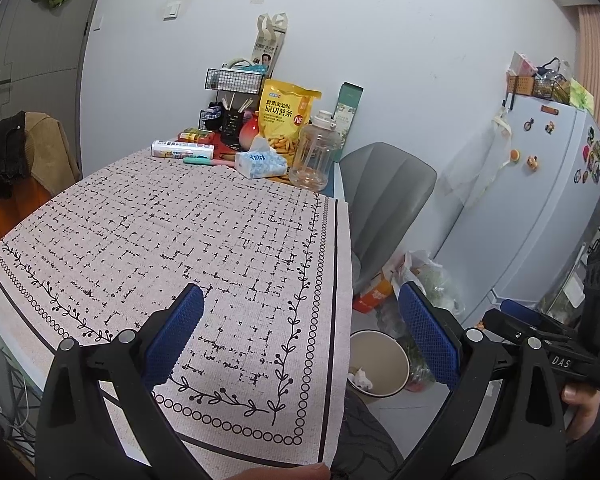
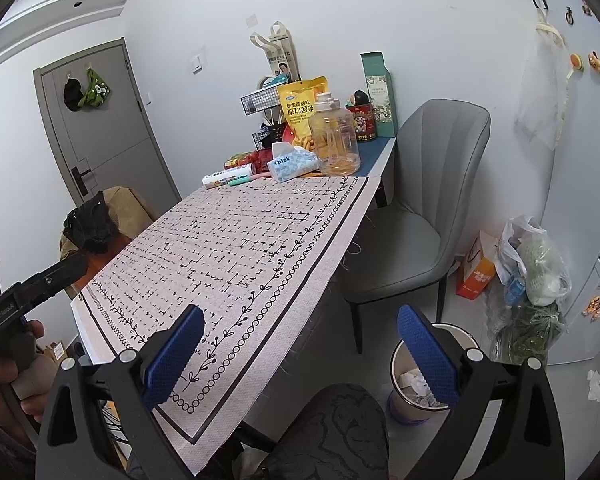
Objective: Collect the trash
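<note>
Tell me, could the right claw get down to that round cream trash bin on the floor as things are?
Probably yes. The right claw is open and empty, and the round cream trash bin stands just below it beside the table, top uncovered, nothing between them.

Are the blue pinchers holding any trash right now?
No. The left gripper and the right gripper are both open, with nothing between their blue pads. Crumpled paper already lies in the bin.

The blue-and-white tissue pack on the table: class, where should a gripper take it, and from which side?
Grip the blue-and-white soft tissue pack across its narrow sides, coming from above; a white tissue sticks up on top, and the clear plastic jug crowds its right side.
</note>
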